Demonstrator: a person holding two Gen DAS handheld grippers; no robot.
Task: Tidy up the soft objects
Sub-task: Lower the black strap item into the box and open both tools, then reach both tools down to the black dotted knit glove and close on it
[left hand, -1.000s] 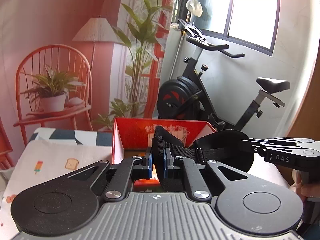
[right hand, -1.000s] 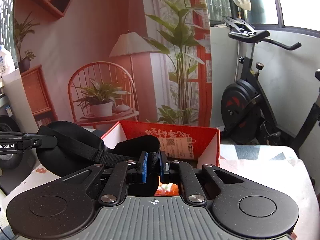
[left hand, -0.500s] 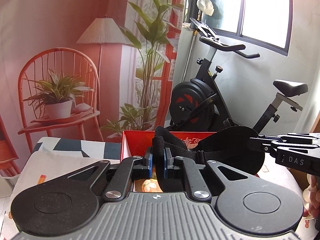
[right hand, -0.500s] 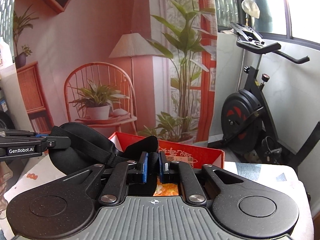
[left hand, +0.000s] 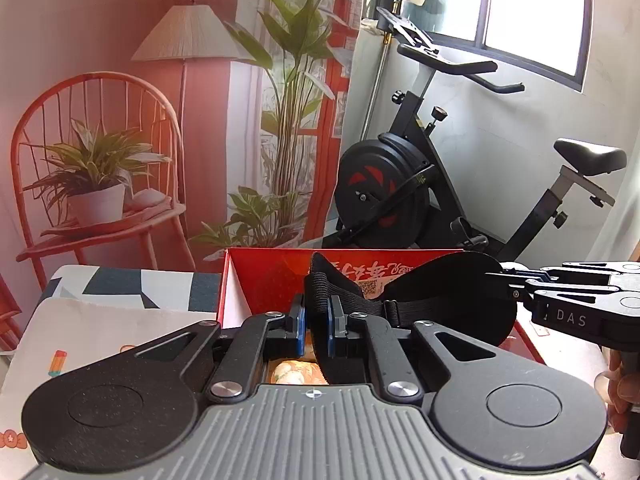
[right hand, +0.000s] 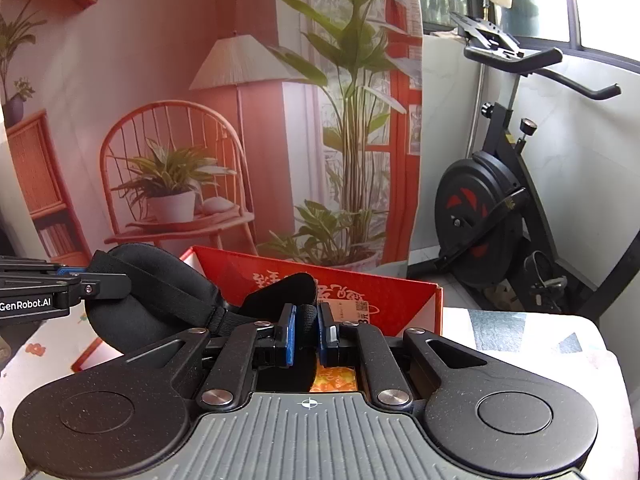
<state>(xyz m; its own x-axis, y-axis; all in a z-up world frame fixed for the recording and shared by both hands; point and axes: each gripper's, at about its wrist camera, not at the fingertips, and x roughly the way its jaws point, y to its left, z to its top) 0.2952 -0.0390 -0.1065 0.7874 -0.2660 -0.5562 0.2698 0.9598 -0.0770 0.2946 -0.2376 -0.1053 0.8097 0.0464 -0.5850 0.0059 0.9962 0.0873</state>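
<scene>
left hand-held gripper: tilted a bit downward toward the box, blue pads pinched tight on the left end of the sleep mask, right where the strap loops through

right hand-held gripper: same downward tilt, jaws clamped narrow on the other end of the mask; in the left view it comes in from the right edge, with a bit of the person's hand showing under it

mask position: strung between the two grippers, up in the air over the near side of the red box, not touching it as far as one can tell

mask axis: long axis runs side to side, gripper to gripper; padded cups bulge up, elastic strap lies along it

box: open top, sits on the table, something orange and white inside but mostly hidden

count: two grippers, one mask, one box

background: one exercise bike past the table, printed backdrop behind
</scene>
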